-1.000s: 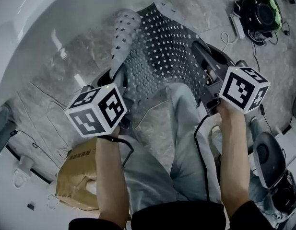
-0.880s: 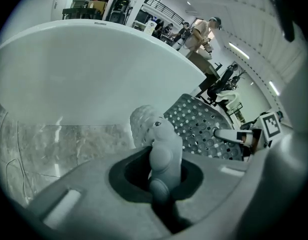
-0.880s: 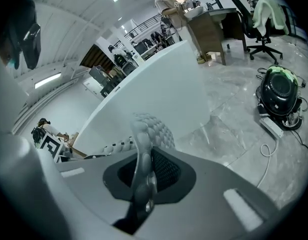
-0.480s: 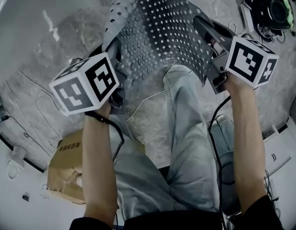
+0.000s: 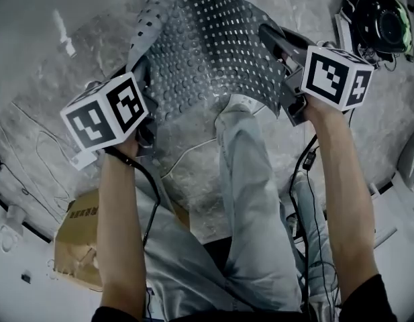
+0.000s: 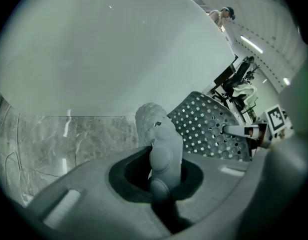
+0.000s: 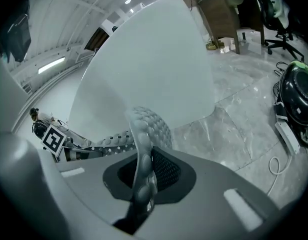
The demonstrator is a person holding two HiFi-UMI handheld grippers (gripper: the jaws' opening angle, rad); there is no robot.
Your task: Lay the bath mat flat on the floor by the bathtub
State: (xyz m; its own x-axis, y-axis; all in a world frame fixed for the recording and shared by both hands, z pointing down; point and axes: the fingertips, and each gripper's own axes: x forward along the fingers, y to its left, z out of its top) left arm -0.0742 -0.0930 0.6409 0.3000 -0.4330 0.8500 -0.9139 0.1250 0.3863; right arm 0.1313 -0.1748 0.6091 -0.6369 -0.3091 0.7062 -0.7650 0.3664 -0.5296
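2 bath mat (image 5: 207, 52) edges clamped: 1 by left hand-held gripper (image 5: 147, 102), 1 by right hand-held gripper (image 5: 277, 49) | mat held spread between them over floor (image 5: 39, 136), beside bathtub (image 6: 119, 49)

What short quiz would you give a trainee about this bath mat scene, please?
1. True or false: the bath mat lies flat on the floor.
2. What is the left tool shut on? A nothing; B an edge of the mat; C a cable.
3. Name the big white thing beyond the mat.
Key: 1 false: it is held curved between the left tool and the right tool; 2 B; 3 the bathtub.
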